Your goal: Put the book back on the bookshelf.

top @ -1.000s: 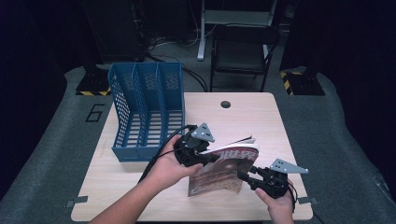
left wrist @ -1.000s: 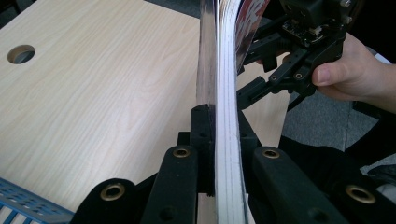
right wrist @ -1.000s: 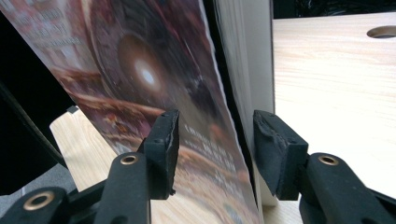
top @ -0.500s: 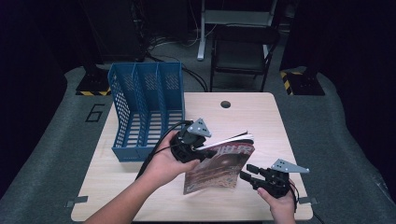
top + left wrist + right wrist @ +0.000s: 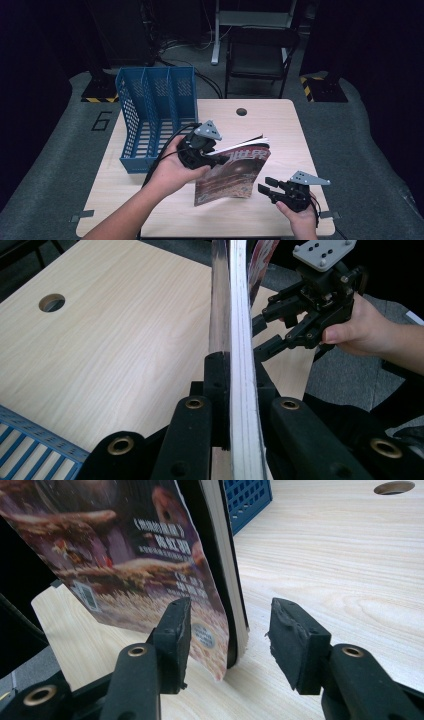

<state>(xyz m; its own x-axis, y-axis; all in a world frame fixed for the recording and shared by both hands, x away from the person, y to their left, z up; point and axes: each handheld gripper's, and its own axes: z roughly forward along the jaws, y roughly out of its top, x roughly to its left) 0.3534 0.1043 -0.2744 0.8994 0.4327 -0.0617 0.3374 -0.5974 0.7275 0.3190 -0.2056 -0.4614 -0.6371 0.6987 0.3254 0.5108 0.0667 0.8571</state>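
A magazine (image 5: pixel 235 172) with a dark reddish cover stands tilted on its lower edge on the wooden table (image 5: pixel 280 130). My left gripper (image 5: pixel 207 155) is shut on its upper left part near the spine. In the left gripper view the page edges (image 5: pixel 240 340) run straight up between the jaws of the left gripper (image 5: pixel 237 365). My right gripper (image 5: pixel 265 186) is open at the magazine's lower right corner. In the right gripper view that corner of the magazine (image 5: pixel 125 545) lies between the jaws of the right gripper (image 5: pixel 232 617), with a gap on each side.
A blue three-slot file holder (image 5: pixel 150 115) stands at the table's left, close behind the left hand, and its corner (image 5: pixel 247 495) shows past the magazine. A round cable hole (image 5: pixel 242 111) sits near the far edge. A chair (image 5: pixel 260 55) stands beyond the table.
The left gripper has tipped the magazine up from a flatter lie to a steeper stand. The right gripper has stayed at the lower right corner, still open.
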